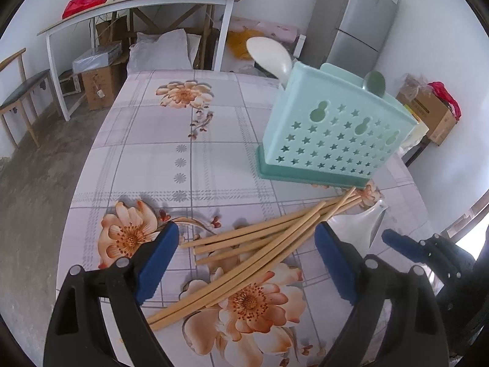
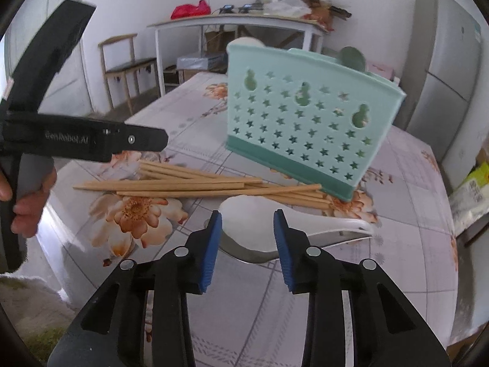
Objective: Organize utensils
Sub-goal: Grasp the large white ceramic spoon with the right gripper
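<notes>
- Right wrist view: right tongs [image 2: 247, 214] are held apart, empty, with the bowl of a white spoon [image 2: 253, 223] lying just ahead between the blue pads; its handle runs off to the right.
- Left tongs [image 1: 247, 235] are spread wide, empty, with loose chopsticks [image 1: 256, 244] fanned on the tabletop [image 1: 146, 153] between and beyond them.
- Spoon is judged light, stiff, glossy, likely slippery; a grip across the narrower handle is advised.
- Chopsticks are judged light and prone to rolling; a pinch at mid-length is advised.
- Mint holder [image 2: 305, 116] stands beyond the pile, already holding two spoons; its base touches the chopstick tips, which may be nudged.
</notes>
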`<state>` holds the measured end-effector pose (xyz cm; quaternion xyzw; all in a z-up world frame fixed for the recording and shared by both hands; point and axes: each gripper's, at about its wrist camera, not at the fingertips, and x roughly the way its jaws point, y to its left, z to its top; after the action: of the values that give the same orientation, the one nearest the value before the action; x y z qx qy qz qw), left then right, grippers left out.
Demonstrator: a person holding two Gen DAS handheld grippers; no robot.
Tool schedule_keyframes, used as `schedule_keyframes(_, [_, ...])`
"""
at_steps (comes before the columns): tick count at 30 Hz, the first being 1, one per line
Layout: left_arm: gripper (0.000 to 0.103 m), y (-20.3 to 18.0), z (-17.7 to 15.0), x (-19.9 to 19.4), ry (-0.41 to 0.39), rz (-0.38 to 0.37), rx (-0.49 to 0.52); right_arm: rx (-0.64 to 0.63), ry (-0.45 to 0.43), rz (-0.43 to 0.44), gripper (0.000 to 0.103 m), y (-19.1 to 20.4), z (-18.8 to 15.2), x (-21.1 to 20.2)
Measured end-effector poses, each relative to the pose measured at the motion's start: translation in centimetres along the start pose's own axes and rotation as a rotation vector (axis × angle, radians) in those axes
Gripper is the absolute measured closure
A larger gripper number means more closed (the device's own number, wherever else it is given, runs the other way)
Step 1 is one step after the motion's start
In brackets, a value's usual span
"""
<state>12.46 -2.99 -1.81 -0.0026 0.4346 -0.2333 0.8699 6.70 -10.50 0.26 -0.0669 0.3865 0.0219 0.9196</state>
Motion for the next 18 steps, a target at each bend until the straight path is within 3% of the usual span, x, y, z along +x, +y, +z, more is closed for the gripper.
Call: schedule_keyframes(18, [0.014,1.4,0.1,0.9,0.021,-0.012,-0.040,-0.202,0.086,-0.123,0.074,3.1,-1.0,2.5])
